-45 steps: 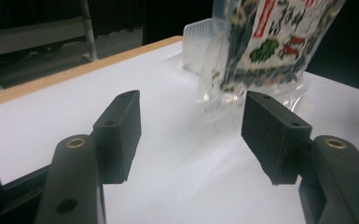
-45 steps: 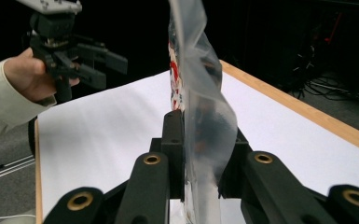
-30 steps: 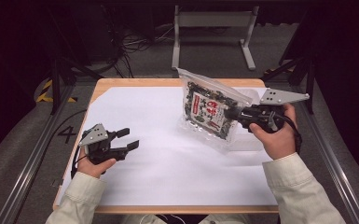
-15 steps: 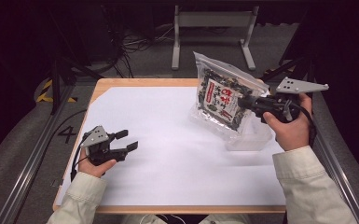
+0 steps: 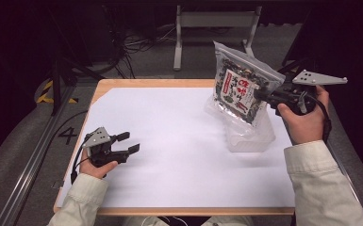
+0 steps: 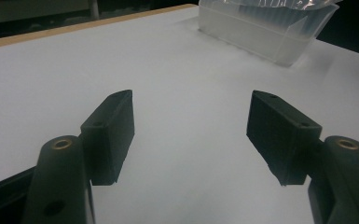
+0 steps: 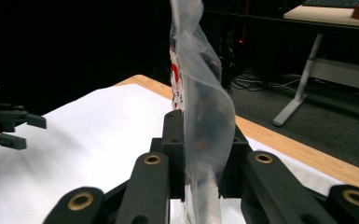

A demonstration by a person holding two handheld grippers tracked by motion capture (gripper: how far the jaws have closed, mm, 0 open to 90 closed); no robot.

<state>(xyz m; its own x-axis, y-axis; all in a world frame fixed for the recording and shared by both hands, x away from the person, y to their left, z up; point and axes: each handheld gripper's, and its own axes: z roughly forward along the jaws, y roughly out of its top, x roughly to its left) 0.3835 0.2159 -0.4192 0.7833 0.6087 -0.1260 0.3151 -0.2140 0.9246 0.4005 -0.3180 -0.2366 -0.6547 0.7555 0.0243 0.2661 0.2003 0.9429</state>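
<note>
Lifting a sealed snack bag point(image 5: 241, 87) clear of its clear plastic tub point(image 5: 250, 134) looks to be the step in hand, judged from how things lie at the right of the high view. Spanning most of that frame: one table point(image 5: 169, 141) under a white sheet, wooden edge along the back and front. Standing right of centre on the sheet: one tub, seemingly empty, though hard to tell through the cloudy plastic. Hanging above it, upper right of the frame, tilted and off the table: one bag with a red-and-white label over dark contents. Pinching the bag's right edge: right gripper point(image 5: 264, 95), fingers point(image 7: 175, 140) pressed together on the film, seen edge-on in the right gripper view with the bag point(image 7: 200, 107) rising upright between them. Resting low at the lower left of the high view, well apart from bag and tub: left gripper point(image 5: 127, 143), fingers point(image 6: 112, 128) spread and holding nothing, having just been easing a little wider with only bare sheet between them.

Next move, probably: carrying the bag away from the tub toward open sheet at mid-frame, perhaps into reach of the idle gripper, keeping the pinch firm since slippery film could slide out.

Count: one table, one tub, one bag, two grippers.
</note>
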